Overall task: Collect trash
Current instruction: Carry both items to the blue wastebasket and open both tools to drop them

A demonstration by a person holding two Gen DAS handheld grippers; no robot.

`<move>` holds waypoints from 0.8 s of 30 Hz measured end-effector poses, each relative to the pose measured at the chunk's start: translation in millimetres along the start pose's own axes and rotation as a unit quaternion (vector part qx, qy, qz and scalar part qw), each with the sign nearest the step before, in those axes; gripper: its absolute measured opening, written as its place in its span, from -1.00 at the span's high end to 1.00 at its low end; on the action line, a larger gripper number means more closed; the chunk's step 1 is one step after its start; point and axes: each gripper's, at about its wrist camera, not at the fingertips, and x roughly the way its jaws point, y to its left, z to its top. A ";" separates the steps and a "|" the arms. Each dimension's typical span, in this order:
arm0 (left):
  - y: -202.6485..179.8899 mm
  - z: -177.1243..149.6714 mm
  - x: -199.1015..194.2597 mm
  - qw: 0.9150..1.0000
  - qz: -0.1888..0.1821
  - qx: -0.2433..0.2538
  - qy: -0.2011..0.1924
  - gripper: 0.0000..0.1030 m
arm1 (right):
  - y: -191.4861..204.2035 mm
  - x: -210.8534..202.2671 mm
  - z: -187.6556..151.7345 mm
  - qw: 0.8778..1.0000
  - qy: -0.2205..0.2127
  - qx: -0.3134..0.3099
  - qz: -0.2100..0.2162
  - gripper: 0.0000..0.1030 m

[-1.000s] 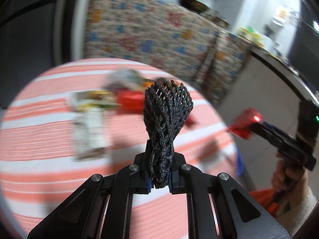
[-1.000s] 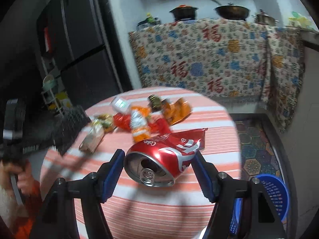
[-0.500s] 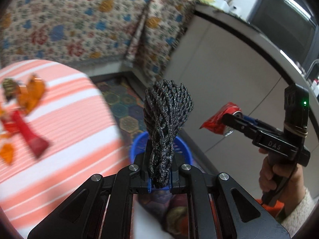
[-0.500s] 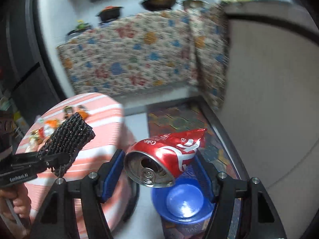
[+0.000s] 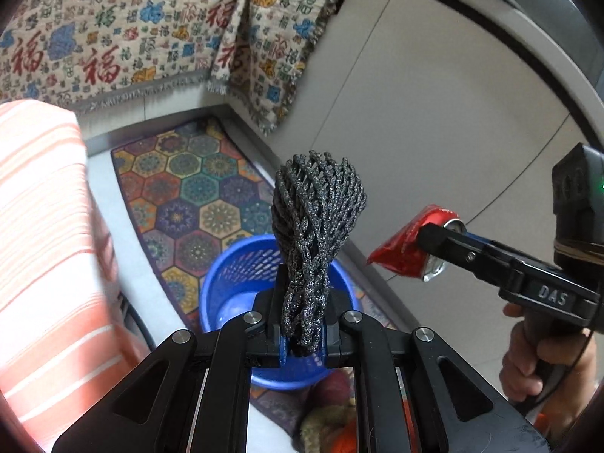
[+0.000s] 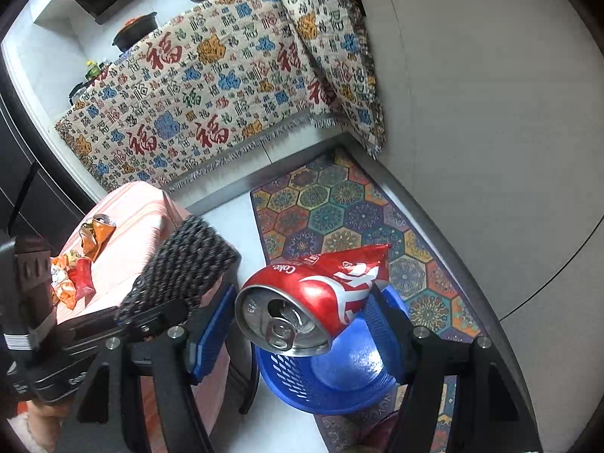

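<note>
A crushed red Coke can (image 6: 313, 302) is pinched between the blue pads of the right gripper (image 6: 302, 324) and is held above the blue slatted basket (image 6: 302, 381) that stands on the floor, on a hexagon-patterned mat (image 6: 339, 207). A black foam net sleeve (image 5: 315, 234) is clamped upright in the closed fingers of the left gripper (image 5: 302, 339), likewise over the basket. The step in hand is judged to be the drop: both pieces are carried and poised over the bin. What is called for next is that each claw be lowered a little, centred over the rim and opened, so that nothing bounces off onto the mat. "Coke" can be read on the can, and "DAS" on the right gripper's body in the left view. More wrappers (image 6: 71, 275) are seen lying on the striped round table (image 6: 132, 219), well apart from the basket.
</note>
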 end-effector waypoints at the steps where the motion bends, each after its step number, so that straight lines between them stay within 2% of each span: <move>1: 1.0 0.5 5.2 1.000 0.001 0.000 0.003 0.78 | -0.3 2.0 -0.7 1.000 0.003 0.002 0.000 -0.35; 4: 3.5 0.9 19.5 1.000 0.005 -0.001 0.009 0.72 | -5.7 11.2 1.0 1.000 0.010 0.011 -0.001 -0.36; 5: 5.6 1.2 24.9 1.000 0.005 -0.003 0.011 0.53 | -7.7 13.2 2.3 1.000 0.010 0.016 0.000 -0.37; 6: 7.8 1.6 30.4 1.000 0.003 -0.008 0.013 0.23 | -9.5 15.8 3.7 1.000 0.011 0.022 0.001 -0.49; 8: 10.6 2.6 38.8 1.000 0.004 -0.014 0.010 -0.13 | -12.7 18.7 5.8 0.999 0.010 0.031 0.007 -0.51; 13: 12.1 5.2 48.6 1.000 0.002 -0.014 0.010 -0.33 | -13.9 21.5 11.3 0.999 0.006 0.039 0.012 -0.51; 15: 11.0 3.6 42.4 1.000 0.005 -0.008 0.001 -0.51 | -10.5 16.2 14.4 0.999 -0.006 0.035 0.013 -0.51; 22: 10.8 2.0 21.0 1.000 -0.007 -0.009 -0.010 -0.54 | 7.7 -11.2 23.0 0.998 -0.063 0.007 0.013 -0.51; 24: 12.6 -1.5 3.3 1.000 -0.005 -0.015 -0.020 -0.63 | 15.5 -18.0 23.8 0.997 -0.078 -0.011 0.007 -0.51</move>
